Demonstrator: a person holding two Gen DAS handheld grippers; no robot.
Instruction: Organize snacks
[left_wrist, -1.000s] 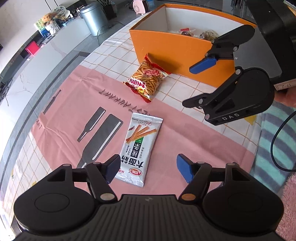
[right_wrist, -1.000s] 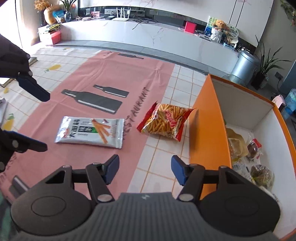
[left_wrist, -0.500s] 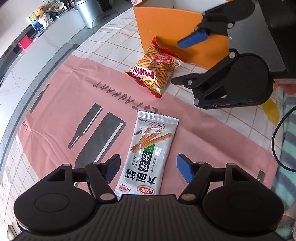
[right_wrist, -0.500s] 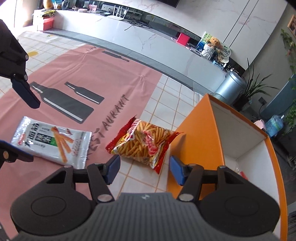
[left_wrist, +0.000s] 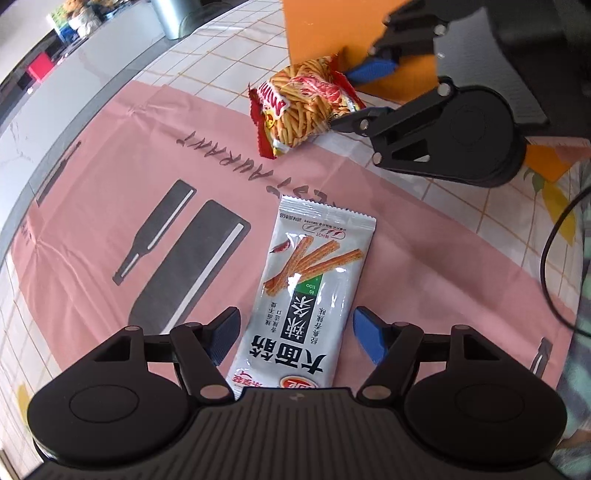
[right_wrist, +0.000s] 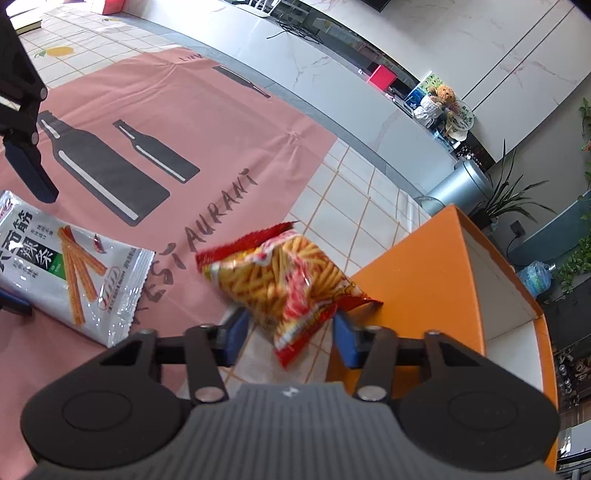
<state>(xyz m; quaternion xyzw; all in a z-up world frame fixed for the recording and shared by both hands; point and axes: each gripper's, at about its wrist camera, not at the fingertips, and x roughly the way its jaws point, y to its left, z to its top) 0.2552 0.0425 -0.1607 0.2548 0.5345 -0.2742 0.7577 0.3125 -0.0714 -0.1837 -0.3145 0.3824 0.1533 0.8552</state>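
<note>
A silver snack packet (left_wrist: 314, 280) lies flat on the pink mat (left_wrist: 110, 166). My left gripper (left_wrist: 295, 336) stands open just above it, its blue pads on either side of the packet's near end without touching it. A red and yellow bag of snack sticks (right_wrist: 280, 280) sits bunched up beside the orange box (right_wrist: 443, 277). My right gripper (right_wrist: 291, 336) has its jaws closing on the bag's near end, and both pads press into it. In the left wrist view, the right gripper (left_wrist: 341, 99) pinches the red bag (left_wrist: 306, 99) against the orange box (left_wrist: 325, 29).
A checked tablecloth (left_wrist: 221, 48) lies under the pink mat. Beyond the table are a grey bin (right_wrist: 458, 184), a white counter (right_wrist: 332, 74) and plants (right_wrist: 509, 192). A black cable (left_wrist: 550, 258) hangs at the right of the left wrist view.
Both grippers came down closer to the table. The right one moved over the red bag and narrowed its jaws onto it, crumpling it. The left one settled over the silver packet, still wide.
</note>
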